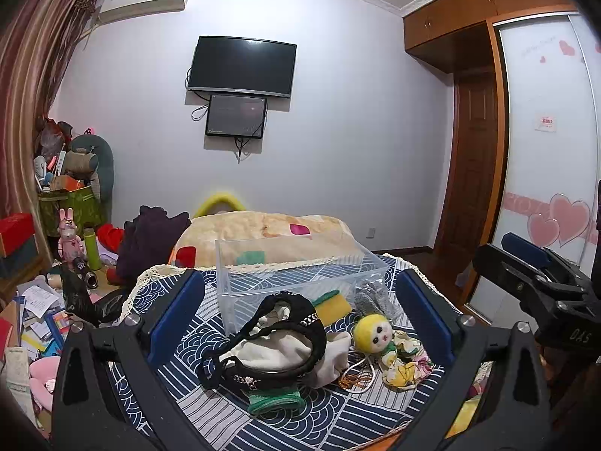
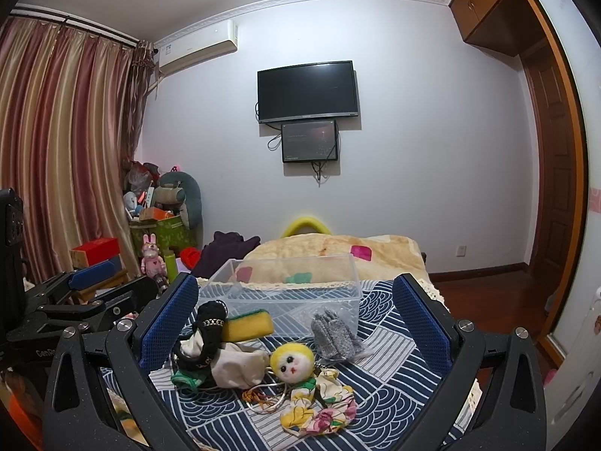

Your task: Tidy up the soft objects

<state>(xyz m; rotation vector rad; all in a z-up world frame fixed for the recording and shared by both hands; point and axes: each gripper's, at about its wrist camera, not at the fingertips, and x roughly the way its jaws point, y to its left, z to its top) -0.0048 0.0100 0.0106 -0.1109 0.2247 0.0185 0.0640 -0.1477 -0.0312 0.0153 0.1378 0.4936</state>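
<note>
A clear plastic bin (image 1: pixel 296 263) (image 2: pixel 281 285) stands empty on the blue patterned cloth. In front of it lie a black crocheted bag with a cream pouch (image 1: pixel 270 342) (image 2: pixel 210 353), a yellow sponge (image 1: pixel 332 306) (image 2: pixel 248 325), a grey knit piece (image 1: pixel 370 295) (image 2: pixel 334 334), a yellow-headed doll in a floral dress (image 1: pixel 390 349) (image 2: pixel 300 379) and a green cloth (image 1: pixel 274 400). My left gripper (image 1: pixel 296 323) is open, framing the pile from above. My right gripper (image 2: pixel 296 323) is open and empty over the doll. Each gripper shows at the other view's edge.
The blue patterned cloth (image 1: pixel 300 428) covers a small table with a lace edge. A bed with a beige blanket (image 1: pixel 263 233) lies behind. Cluttered boxes, toys and papers (image 1: pixel 41 319) sit at the left. A wardrobe and wooden door (image 1: pixel 477 158) stand at the right.
</note>
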